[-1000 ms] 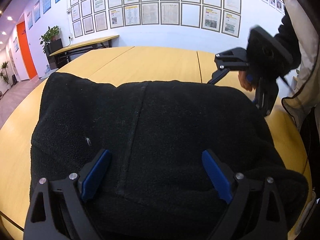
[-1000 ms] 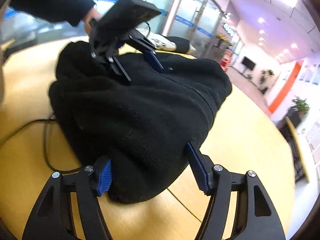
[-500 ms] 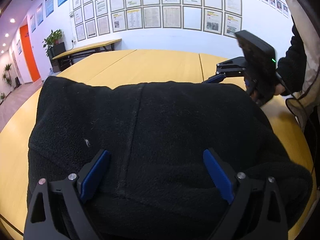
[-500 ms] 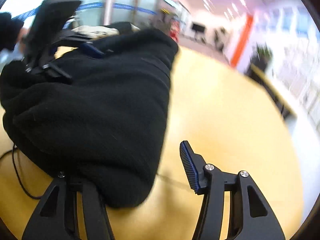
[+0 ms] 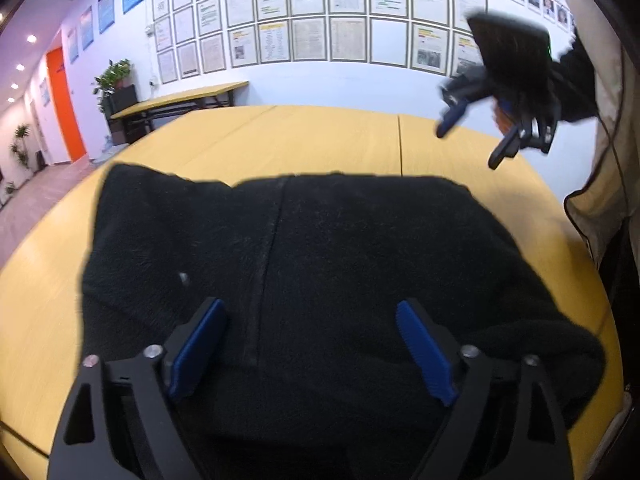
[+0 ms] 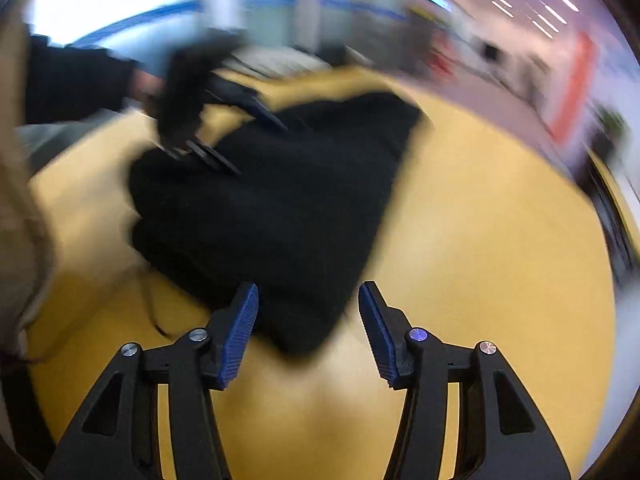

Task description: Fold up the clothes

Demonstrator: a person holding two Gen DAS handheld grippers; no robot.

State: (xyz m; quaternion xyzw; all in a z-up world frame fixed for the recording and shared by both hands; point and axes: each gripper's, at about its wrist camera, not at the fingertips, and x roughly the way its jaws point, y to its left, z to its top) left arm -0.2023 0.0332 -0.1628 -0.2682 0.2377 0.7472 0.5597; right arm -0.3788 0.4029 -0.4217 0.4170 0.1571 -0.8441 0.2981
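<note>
Left gripper (image 5: 312,356) low over black fleece (image 5: 320,272), blue fingers spread wide, holding nothing. Right gripper (image 6: 308,332) up in air off to side of fleece, fingers spread too, nothing between them; its picture blurry. Fleece sat on yellow worktop (image 5: 280,140) as thick, bunched bundle with layers stacked, seam down middle. Looked mostly folded up. Edges lumpy, not neat, so maybe some tidying or pressing flat left. Could not tell if more folds needed.
</note>
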